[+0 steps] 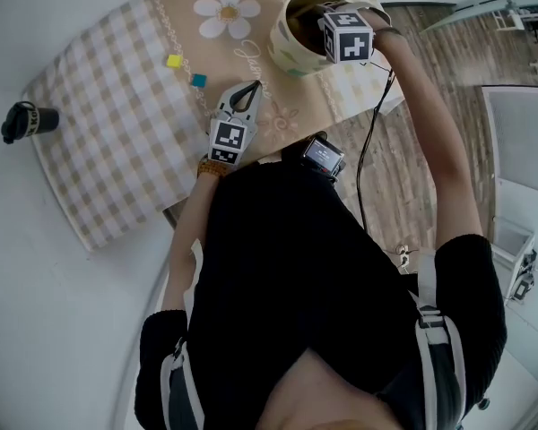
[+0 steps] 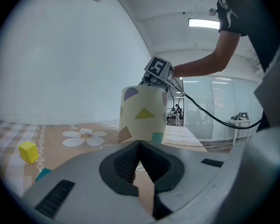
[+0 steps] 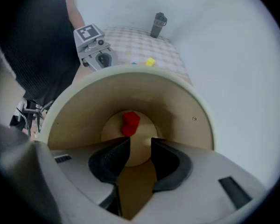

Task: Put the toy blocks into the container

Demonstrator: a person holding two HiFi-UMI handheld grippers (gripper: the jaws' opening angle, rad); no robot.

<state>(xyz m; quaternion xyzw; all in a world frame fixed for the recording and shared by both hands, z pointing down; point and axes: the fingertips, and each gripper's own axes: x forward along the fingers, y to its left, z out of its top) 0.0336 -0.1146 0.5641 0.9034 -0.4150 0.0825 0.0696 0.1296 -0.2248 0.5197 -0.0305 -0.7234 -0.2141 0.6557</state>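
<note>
The right gripper (image 3: 140,142) hangs empty, jaws apart, over the container (image 3: 189,101), red block (image 3: 129,123) straight below its tips; the yellow block (image 2: 28,151) and teal block (image 1: 198,81), ahead-left of the closed-up left gripper (image 2: 139,146), look light, hard, best pinched across flat faces.

Not a word to be read here. Upper middle of the head view, cursive script (image 1: 249,58) runs along the tablecloth (image 1: 117,106) beside the daisy (image 1: 226,12), too small to make out. The left cube (image 1: 229,140) and right cube (image 1: 348,36) show only black-and-white square patterns, no letters or numbers.
</note>
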